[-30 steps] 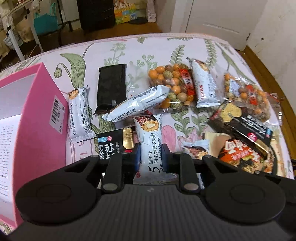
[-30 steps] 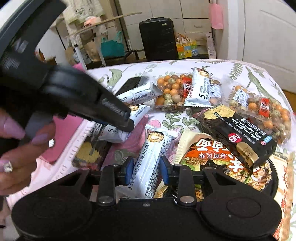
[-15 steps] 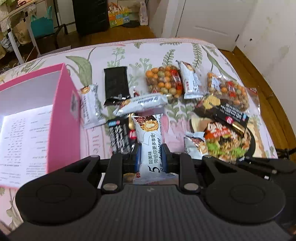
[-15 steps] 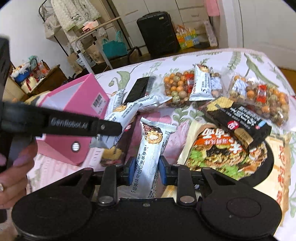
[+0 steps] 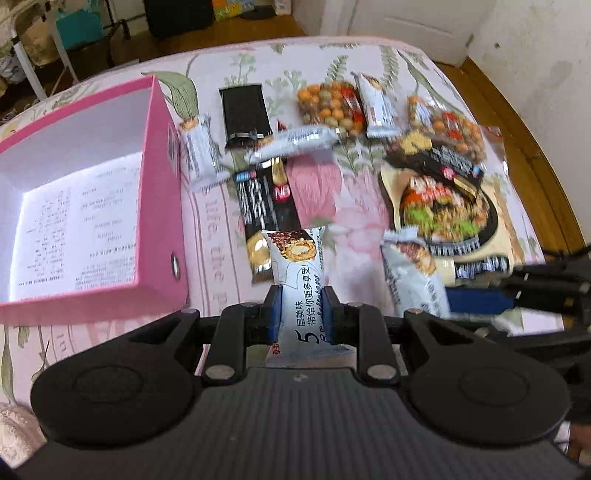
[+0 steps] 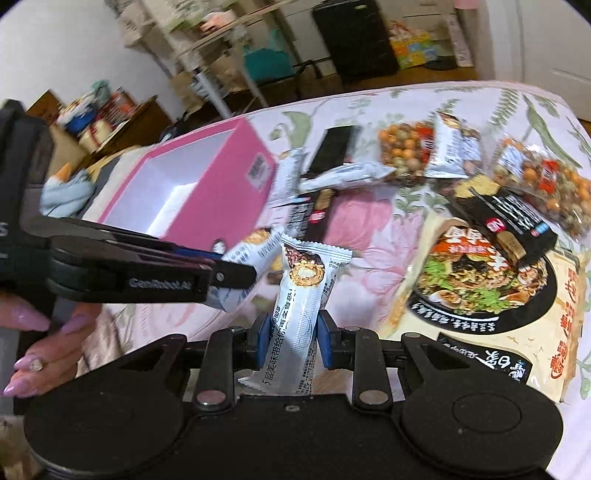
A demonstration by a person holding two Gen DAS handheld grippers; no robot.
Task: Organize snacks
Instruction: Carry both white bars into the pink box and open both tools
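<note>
While each gripper clamps a white wafer bar, both bars hang lifted above the floral cloth.

Left gripper pinches its bar narrowly between blue pads, just right of the open pink box. Right gripper grips its own bar, tilted. Behind on the cloth lie a black packet, nut bags and a noodle pack.

A home bedroom: floral bedspread, wooden floor, white door, black suitcase, cluttered shelves.
</note>
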